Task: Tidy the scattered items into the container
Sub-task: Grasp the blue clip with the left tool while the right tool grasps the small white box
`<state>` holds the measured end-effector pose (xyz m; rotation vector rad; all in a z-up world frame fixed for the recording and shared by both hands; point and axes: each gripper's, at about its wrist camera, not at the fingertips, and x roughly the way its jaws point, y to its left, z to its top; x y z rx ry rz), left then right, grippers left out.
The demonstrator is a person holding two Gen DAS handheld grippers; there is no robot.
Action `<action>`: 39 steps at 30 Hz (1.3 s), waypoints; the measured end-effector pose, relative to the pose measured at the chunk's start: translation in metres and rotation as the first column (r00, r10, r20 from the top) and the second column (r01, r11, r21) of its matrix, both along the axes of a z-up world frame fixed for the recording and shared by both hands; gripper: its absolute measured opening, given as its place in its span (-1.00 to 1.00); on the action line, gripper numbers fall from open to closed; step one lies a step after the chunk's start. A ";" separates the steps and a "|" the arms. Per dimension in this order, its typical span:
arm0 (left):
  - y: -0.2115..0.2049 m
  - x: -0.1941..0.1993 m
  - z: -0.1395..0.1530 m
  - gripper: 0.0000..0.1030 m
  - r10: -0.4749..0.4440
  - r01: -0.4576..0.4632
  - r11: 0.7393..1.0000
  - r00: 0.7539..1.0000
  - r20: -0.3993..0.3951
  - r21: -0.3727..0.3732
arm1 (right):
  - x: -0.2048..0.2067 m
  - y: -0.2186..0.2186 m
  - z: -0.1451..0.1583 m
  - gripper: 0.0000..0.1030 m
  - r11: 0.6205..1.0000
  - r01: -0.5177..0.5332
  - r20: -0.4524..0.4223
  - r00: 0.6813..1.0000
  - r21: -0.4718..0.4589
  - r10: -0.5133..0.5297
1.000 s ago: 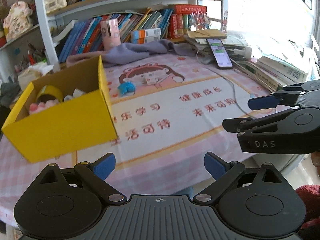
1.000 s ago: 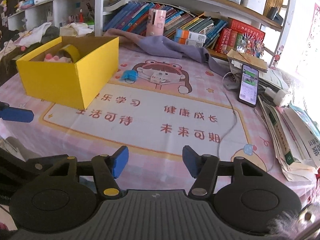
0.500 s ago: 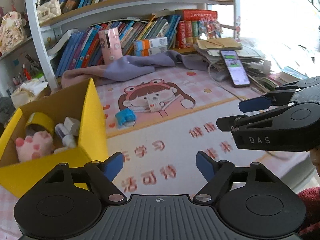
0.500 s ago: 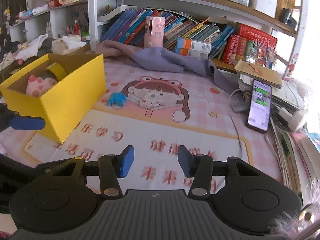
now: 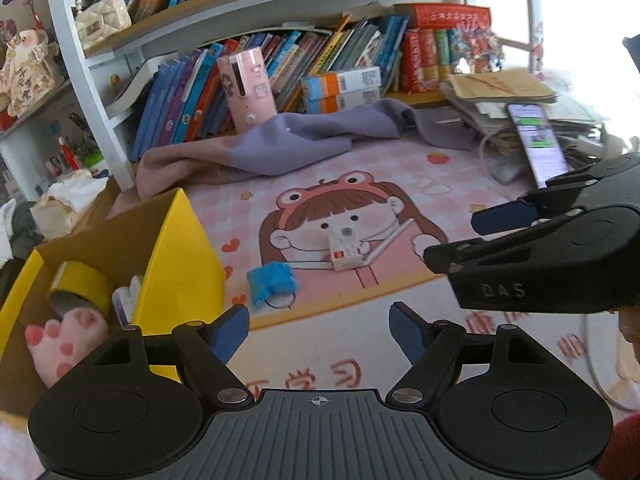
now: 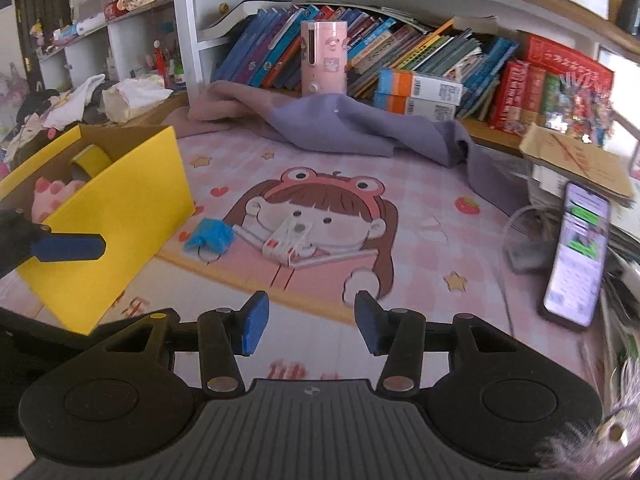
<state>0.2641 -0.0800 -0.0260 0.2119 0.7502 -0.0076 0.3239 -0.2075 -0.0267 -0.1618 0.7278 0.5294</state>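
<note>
A yellow cardboard box [image 5: 176, 264] stands open at the left of the pink cartoon mat and holds a yellow tape roll [image 5: 82, 284] and a pink paw plush [image 5: 64, 340]. On the mat, just right of the box, lies a small blue item [image 5: 272, 284], with a small white packet [image 5: 346, 250] beside it. My left gripper [image 5: 320, 332] hovers short of the blue item; its jaws are closing with nothing between them. My right gripper [image 6: 308, 324] is open and empty, facing the white packet [image 6: 290, 244] and the blue item [image 6: 210, 234].
A purple cloth [image 5: 304, 144] lies across the back of the mat under a shelf of books, with a pink cylinder [image 5: 248, 84] standing behind it. At the right are a lit phone [image 6: 576, 256], its cable and piled papers.
Both grippers have moved forward over the mat toward the blue item and white packet, which now look nearer and larger. Both pairs of jaws have narrowed.
</note>
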 end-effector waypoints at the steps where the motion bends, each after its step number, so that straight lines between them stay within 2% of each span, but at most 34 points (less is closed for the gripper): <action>1: -0.001 0.005 -0.001 0.51 0.006 -0.006 1.000 1.000 -0.007 0.009 | 0.008 0.002 -0.002 -0.11 1.000 -0.006 -0.004 1.000 0.006 0.006; 6: -0.003 0.027 -0.008 0.52 0.032 -0.030 0.998 0.999 -0.034 0.058 | 0.045 0.020 -0.016 -0.12 0.998 -0.058 -0.031 0.998 0.016 0.058; 16: -0.003 0.056 -0.020 0.51 0.082 -0.074 0.992 0.993 -0.083 0.099 | 0.109 0.070 -0.048 -0.11 0.994 -0.108 -0.108 0.988 0.009 0.109; 19: -0.002 0.065 -0.024 0.39 0.093 -0.082 0.990 0.990 -0.102 0.111 | 0.120 0.075 -0.057 -0.10 0.993 -0.120 -0.132 0.984 0.010 0.120; 20: -0.002 0.069 -0.026 0.38 0.099 -0.087 0.990 0.989 -0.108 0.111 | 0.123 0.075 -0.058 -0.09 0.992 -0.124 -0.138 0.982 0.014 0.125; 24: 0.005 0.083 -0.031 0.28 0.139 -0.129 0.988 0.982 -0.126 0.086 | 0.126 0.067 -0.058 -0.33 0.987 -0.157 -0.136 0.978 0.020 0.158; 26: 0.008 0.090 -0.034 0.25 0.163 -0.155 0.986 0.978 -0.131 0.068 | 0.127 0.058 -0.057 -0.38 0.988 -0.155 -0.128 0.980 0.010 0.155; 33: 0.016 0.113 -0.045 0.24 0.228 -0.224 0.974 0.962 -0.153 0.038 | 0.119 0.019 -0.056 -0.38 0.988 -0.148 -0.086 0.986 -0.037 0.145; 39: 0.030 0.128 -0.057 0.22 0.299 -0.306 0.952 0.935 -0.189 -0.005 | 0.105 0.000 -0.057 -0.37 0.990 -0.134 -0.071 0.989 -0.050 0.130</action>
